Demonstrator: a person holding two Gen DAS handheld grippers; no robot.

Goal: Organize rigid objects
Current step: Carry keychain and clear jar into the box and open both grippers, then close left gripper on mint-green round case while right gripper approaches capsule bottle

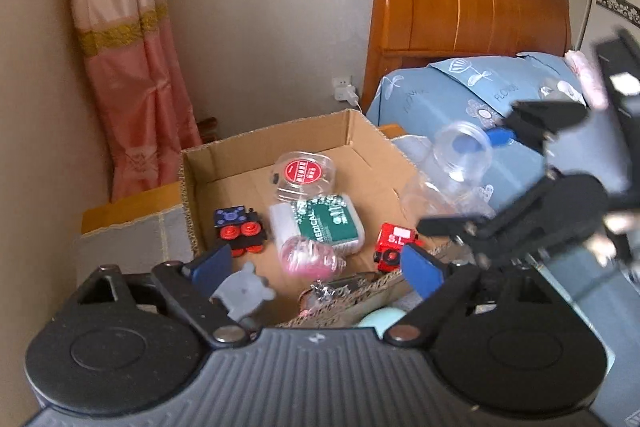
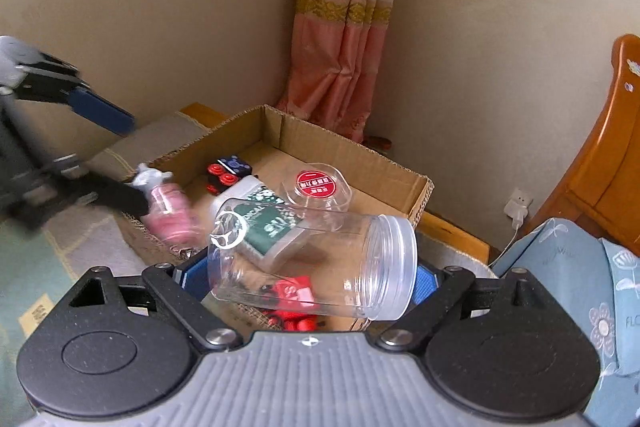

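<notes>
A cardboard box [image 1: 192, 167] holds a green medical case [image 1: 328, 223], a round clear tub with a red label [image 1: 306, 173], a dark toy with red wheels [image 1: 240, 227], a red toy car [image 1: 394, 247] and a pink bottle with a grey bear-shaped cap [image 1: 308, 259]. My left gripper [image 1: 316, 269] is open just above the box's near edge, the pink bottle between and beyond its fingers. My right gripper [image 2: 308, 273] is shut on a clear plastic jar [image 2: 316, 259] lying sideways, held over the box's near corner; the jar also shows in the left wrist view [image 1: 460, 163].
The box [image 2: 344, 147] stands on a low cloth-covered table by the wall corner. A pink curtain [image 1: 132, 67] hangs behind. A wooden bed with a blue quilt [image 1: 460, 99] is to the right, with a wall socket [image 1: 344, 89] beside it.
</notes>
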